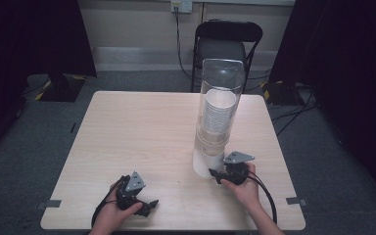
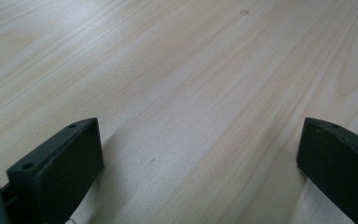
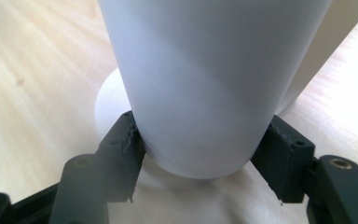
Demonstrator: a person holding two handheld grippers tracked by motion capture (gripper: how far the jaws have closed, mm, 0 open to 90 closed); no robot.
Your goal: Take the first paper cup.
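With our right gripper (image 3: pixel 200 163) clenched on the bottom cup (image 3: pixel 205 84) near the table's (image 1: pixel 142 132) right edge, we draw it straight down from the dispenser tube (image 1: pixel 219 88), our left gripper (image 2: pixel 200 158) resting released.

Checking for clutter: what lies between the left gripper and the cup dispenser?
Only bare table: the high view shows nothing between the left gripper and the cup dispenser.

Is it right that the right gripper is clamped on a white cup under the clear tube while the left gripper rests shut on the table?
Not quite: the left gripper is open, its jaws wide apart over bare table, as the left gripper view shows. The right gripper does clamp the white cup under the clear tube.
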